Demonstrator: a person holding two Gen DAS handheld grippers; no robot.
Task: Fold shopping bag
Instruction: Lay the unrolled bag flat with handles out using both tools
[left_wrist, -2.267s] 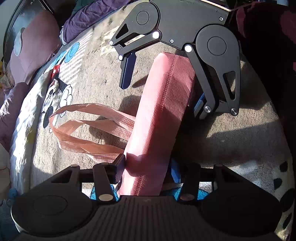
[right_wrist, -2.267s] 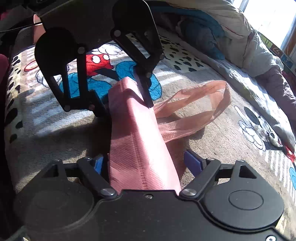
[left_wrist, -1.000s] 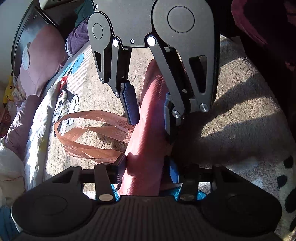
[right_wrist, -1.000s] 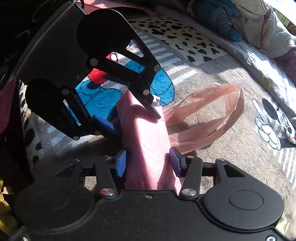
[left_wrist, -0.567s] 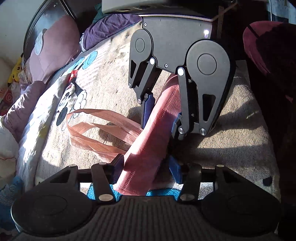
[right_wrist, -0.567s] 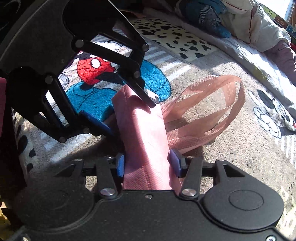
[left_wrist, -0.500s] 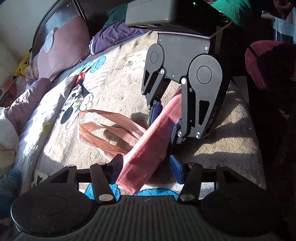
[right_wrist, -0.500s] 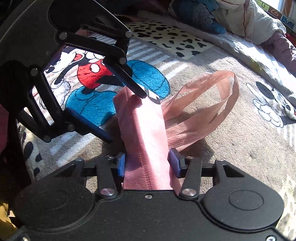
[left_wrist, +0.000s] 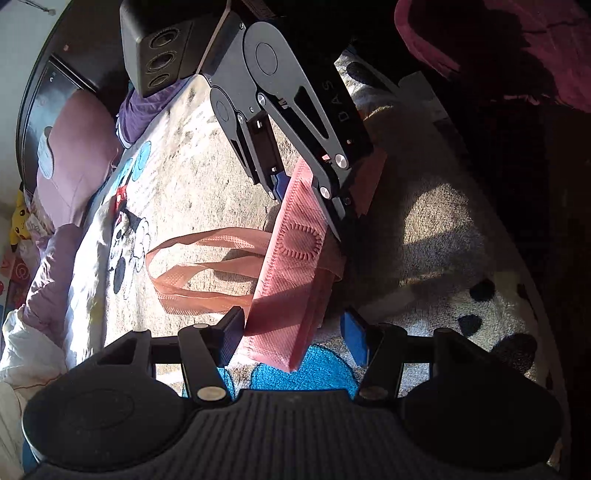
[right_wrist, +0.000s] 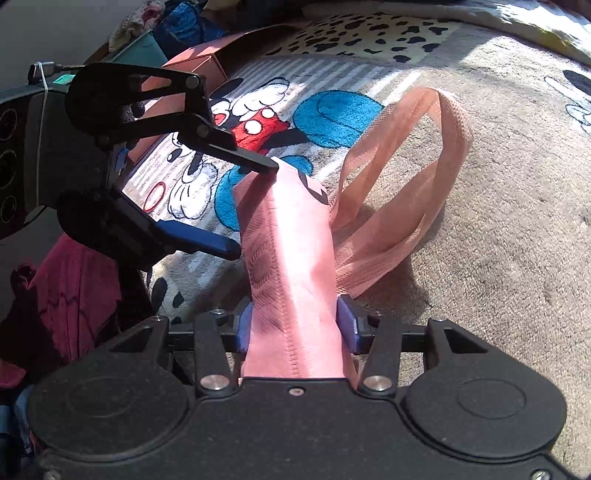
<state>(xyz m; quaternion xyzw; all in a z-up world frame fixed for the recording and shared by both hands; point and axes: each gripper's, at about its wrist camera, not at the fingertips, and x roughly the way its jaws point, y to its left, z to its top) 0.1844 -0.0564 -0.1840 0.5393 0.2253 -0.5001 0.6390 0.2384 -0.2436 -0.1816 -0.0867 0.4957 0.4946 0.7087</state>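
Right gripper (right_wrist: 295, 328) clamped on folded pink shopping bag (right_wrist: 291, 258), bag end hidden under its body at bottom centre, left gripper (left_wrist: 291, 328) spread wide, bag (left_wrist: 291, 273) loose between, handles (left_wrist: 199, 273) centre left, cartoon blanket (right_wrist: 498, 240).

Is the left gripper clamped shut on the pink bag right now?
No, in the left wrist view the left gripper is open, with a clear gap between its blue pad and the folded pink bag.

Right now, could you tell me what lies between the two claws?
In both wrist views, only the folded pink fabric shopping bag spans from the right claw to the open left claw.
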